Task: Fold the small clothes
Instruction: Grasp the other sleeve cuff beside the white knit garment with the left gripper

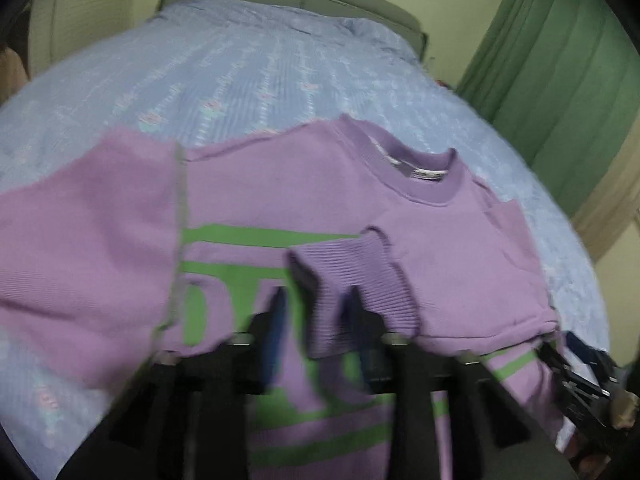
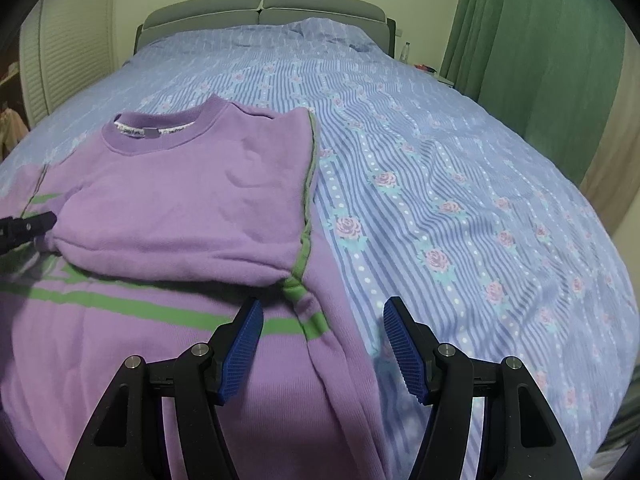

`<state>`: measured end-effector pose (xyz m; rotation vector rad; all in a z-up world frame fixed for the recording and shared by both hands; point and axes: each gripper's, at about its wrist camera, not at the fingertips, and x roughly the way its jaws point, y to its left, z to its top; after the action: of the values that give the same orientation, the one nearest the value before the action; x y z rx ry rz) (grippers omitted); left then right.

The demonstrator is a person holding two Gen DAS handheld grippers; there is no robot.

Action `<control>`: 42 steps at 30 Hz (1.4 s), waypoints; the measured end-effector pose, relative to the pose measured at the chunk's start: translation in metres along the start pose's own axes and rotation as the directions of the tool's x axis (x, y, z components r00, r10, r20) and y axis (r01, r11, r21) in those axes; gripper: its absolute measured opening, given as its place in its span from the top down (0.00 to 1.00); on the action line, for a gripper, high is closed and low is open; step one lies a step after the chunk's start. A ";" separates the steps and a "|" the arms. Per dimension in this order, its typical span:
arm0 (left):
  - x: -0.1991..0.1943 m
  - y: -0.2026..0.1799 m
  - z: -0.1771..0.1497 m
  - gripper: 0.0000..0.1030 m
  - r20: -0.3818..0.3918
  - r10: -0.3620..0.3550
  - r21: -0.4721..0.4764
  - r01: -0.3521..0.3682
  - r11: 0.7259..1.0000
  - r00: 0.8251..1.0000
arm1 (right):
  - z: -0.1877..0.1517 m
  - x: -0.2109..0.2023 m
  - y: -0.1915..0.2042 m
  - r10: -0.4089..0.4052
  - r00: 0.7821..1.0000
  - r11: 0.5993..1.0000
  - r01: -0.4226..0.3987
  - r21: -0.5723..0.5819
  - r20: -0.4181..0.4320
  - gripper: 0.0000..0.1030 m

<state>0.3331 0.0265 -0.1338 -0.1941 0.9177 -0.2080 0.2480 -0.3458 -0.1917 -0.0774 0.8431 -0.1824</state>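
A lilac sweatshirt (image 2: 188, 200) with green stripes and lettering lies on the bed, neck band towards the headboard. Its right sleeve is folded across the chest. In the left wrist view, which is motion-blurred, my left gripper (image 1: 316, 320) is shut on the ribbed cuff (image 1: 352, 280) of that sleeve, over the sweatshirt (image 1: 280, 192). The left gripper's tip shows at the left edge of the right wrist view (image 2: 28, 226). My right gripper (image 2: 322, 340) is open and empty, just above the sweatshirt's right side seam (image 2: 306, 200). It also shows in the left wrist view (image 1: 576, 380).
A blue striped bedspread with roses (image 2: 460, 200) covers the bed. A grey headboard (image 2: 264, 10) stands at the far end. Green curtains (image 2: 532, 40) hang at the right, a slatted white door (image 2: 68, 52) at the left. A bottle (image 2: 406, 52) stands beside the headboard.
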 end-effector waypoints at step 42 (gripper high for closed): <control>-0.116 0.239 -0.001 0.77 0.286 0.159 -0.504 0.007 0.864 0.945 | 0.041 -0.088 0.219 0.323 0.940 0.915 -0.279 -0.290 0.113 0.38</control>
<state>0.2866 0.2863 -0.1067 -0.6548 0.6366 0.1432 0.2501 -0.1142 -0.1307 -0.2139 0.7060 0.2308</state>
